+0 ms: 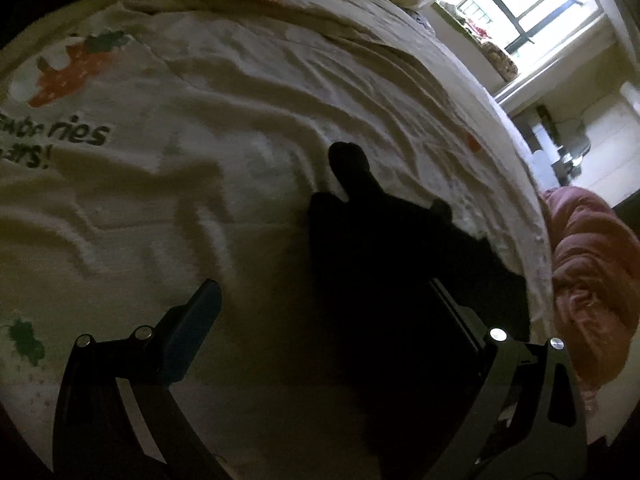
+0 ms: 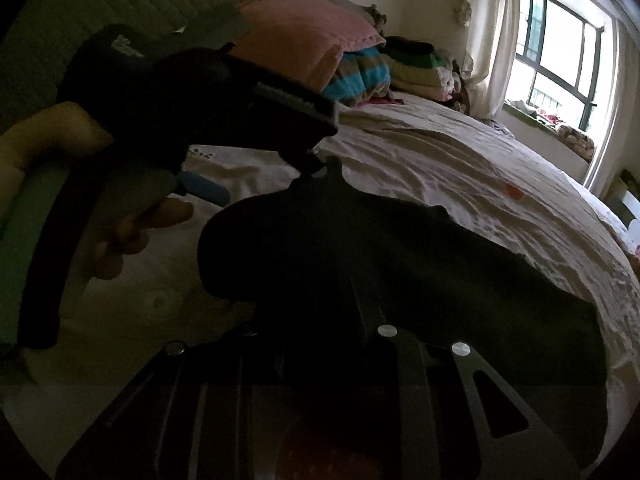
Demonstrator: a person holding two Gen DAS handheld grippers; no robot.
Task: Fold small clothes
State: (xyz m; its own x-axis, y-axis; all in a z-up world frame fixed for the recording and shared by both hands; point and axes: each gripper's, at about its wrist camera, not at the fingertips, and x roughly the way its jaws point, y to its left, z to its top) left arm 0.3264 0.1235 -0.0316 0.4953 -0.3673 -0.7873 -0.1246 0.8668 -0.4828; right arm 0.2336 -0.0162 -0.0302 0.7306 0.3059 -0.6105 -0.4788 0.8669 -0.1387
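A: The dark garment point(image 2: 400, 264) lies on the bed sheet point(image 2: 420, 152), near the edge of the bed. It looks like a small dark sock or similar; too dim to be sure. One narrow end sticks up in the left wrist view point(image 1: 352, 168).

B: How will it handle?

A: Soft and light, I'd judge, limp everywhere. It will droop from any single pinch, so take it at an end or a hem, not the middle.

B: And the claws?

A: The right gripper point(image 2: 360, 300) has its fingers drawn close together with the dark cloth lying over and around them. It seems pinched on the fabric, though that spot is very dark. The left gripper point(image 1: 332, 304) stands with its fingers wide apart, one blue pad point(image 1: 196, 332) clear of everything, the garment lying between them unpressed.

B: What else is about?

A: A hand point(image 2: 120, 236) holds the left gripper. Beyond it, a pink pillow point(image 2: 304, 44) and folded clothes point(image 2: 400, 68) by the window point(image 2: 560, 60)
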